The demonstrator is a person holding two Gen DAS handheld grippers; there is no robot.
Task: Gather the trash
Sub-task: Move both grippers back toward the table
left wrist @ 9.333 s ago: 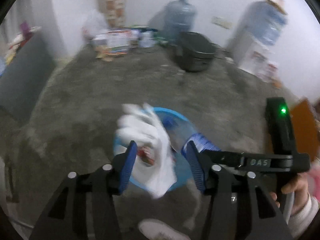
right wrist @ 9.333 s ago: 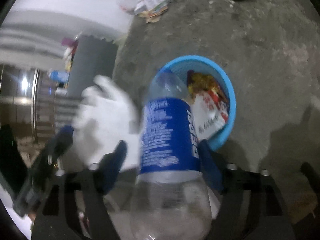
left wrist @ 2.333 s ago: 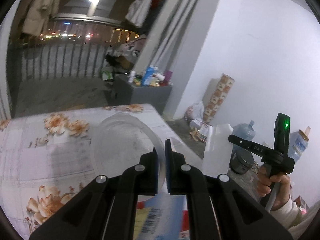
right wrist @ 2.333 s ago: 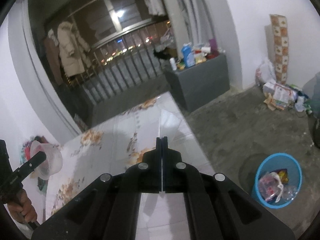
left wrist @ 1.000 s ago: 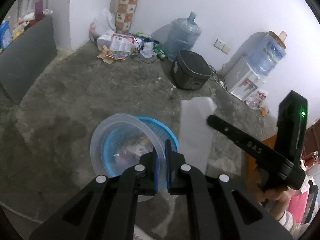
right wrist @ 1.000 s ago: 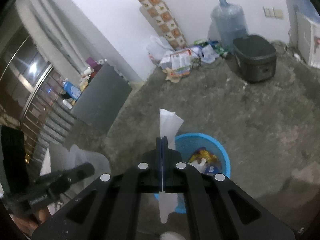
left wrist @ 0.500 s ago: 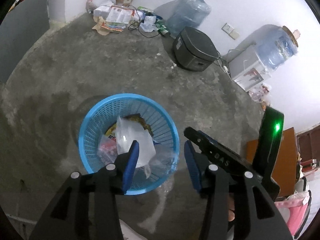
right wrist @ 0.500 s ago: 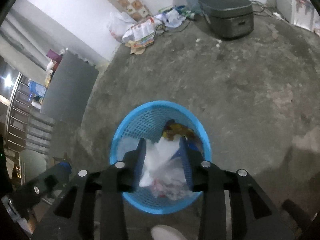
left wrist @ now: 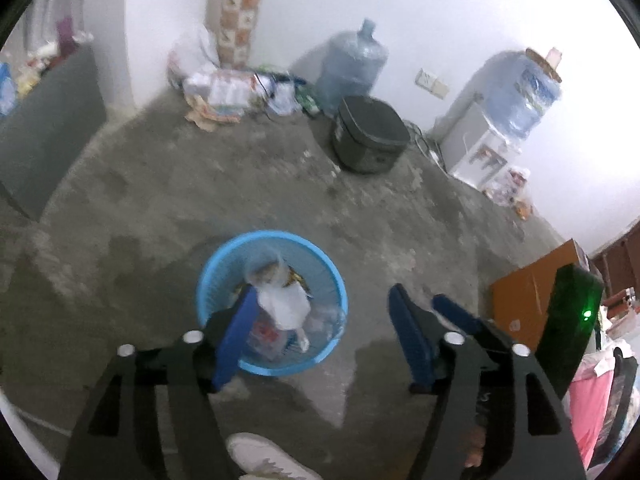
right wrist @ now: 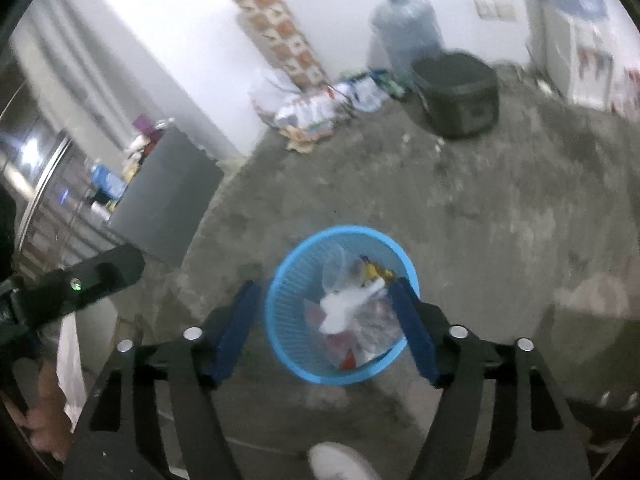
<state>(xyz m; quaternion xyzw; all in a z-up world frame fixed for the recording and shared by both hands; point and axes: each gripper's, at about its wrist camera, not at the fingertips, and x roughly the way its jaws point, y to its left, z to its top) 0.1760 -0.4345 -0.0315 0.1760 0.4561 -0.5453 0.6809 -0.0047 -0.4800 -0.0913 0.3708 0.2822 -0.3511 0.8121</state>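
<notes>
Left wrist view: the left gripper is being held above the round blue plastic mesh basket on the grey concrete floor, its jaws being opened with nothing between them, while a clear plastic lid and white crumpled paper are lying inside among other wrappers. Right wrist view: the right gripper is likewise being opened, empty, over the basket, so this load is judged dropped, though loose papers by the far wall may be awaiting collection.
</notes>
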